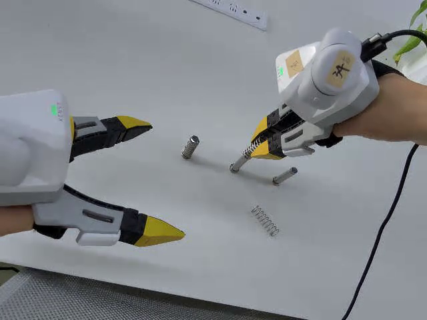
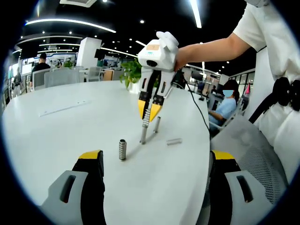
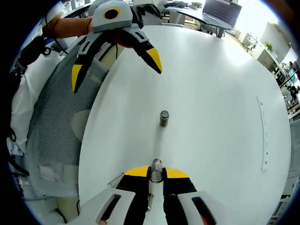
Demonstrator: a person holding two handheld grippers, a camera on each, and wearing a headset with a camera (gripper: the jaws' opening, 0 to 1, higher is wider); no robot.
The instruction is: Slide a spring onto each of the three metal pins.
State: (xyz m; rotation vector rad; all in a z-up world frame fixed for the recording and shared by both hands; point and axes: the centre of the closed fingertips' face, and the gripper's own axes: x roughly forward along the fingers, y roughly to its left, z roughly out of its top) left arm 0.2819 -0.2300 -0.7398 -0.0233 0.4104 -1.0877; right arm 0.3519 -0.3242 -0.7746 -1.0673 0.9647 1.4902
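Note:
My right gripper (image 1: 254, 148) is shut on a spring (image 1: 249, 151) that sits over the top of a tilted metal pin (image 1: 236, 165), whose lower end rests on the white table (image 1: 133, 53). In the right gripper view the coil (image 3: 156, 170) shows between the yellow tips of my right gripper (image 3: 155, 174). A second pin with a spring on it (image 1: 191, 147) stands to the left. A bare pin (image 1: 285, 175) and a loose spring (image 1: 265, 220) lie nearby. My left gripper (image 1: 165, 180) is wide open and holds nothing.
A power strip (image 1: 233, 10) lies at the table's far edge. A black cable (image 1: 387, 227) runs down the right side. A mesh chair (image 1: 67, 293) sits below the near edge. People sit at desks in the background of the left gripper view.

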